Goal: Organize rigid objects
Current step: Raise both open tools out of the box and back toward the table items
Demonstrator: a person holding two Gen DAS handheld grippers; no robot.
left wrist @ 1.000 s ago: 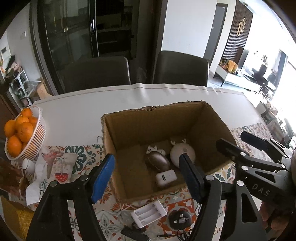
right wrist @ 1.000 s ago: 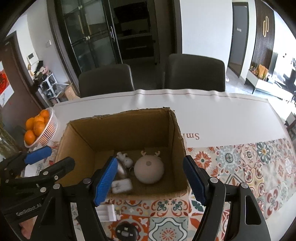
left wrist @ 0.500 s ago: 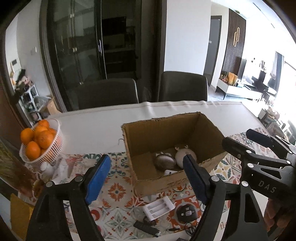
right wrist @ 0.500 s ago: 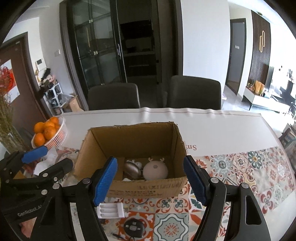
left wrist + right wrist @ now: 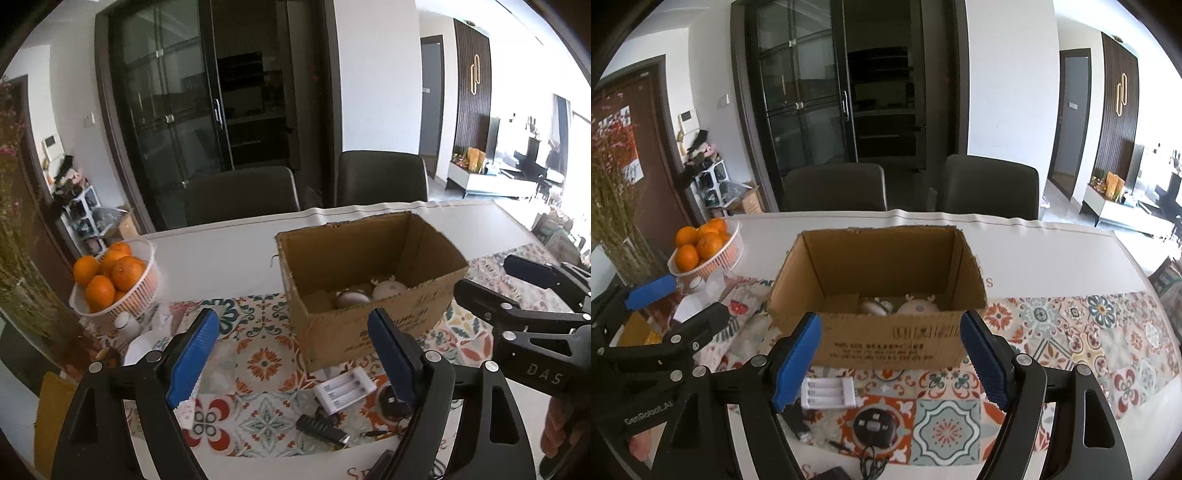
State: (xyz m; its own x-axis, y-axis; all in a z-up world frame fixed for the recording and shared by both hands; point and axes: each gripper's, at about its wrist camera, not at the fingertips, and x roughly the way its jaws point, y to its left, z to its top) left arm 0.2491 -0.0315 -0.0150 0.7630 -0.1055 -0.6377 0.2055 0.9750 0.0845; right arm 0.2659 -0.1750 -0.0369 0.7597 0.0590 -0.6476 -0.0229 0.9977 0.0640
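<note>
- Both grippers have pulled back and up from the cardboard box (image 5: 886,295) since a second ago; its inside filled the views then, and now its printed front wall faces the cameras with loose items in sight on the patterned cloth (image 5: 1071,332) before it.
- Left gripper (image 5: 295,358): jaws spread wide, holding nothing.
- Right gripper (image 5: 891,358): jaws spread wide as well, empty.
- Inside the box lie a white round toy (image 5: 918,304) and a brownish oval thing (image 5: 351,297).
- Left to sort, in front of the box: a white battery charger (image 5: 829,392), a round black plug (image 5: 874,426) and a small black stick (image 5: 321,432).
- The charger lies below and just left of the right gripper's gap, long axis running left to right across the jaws; the left gripper looks about as near, so either could probably take it.
</note>
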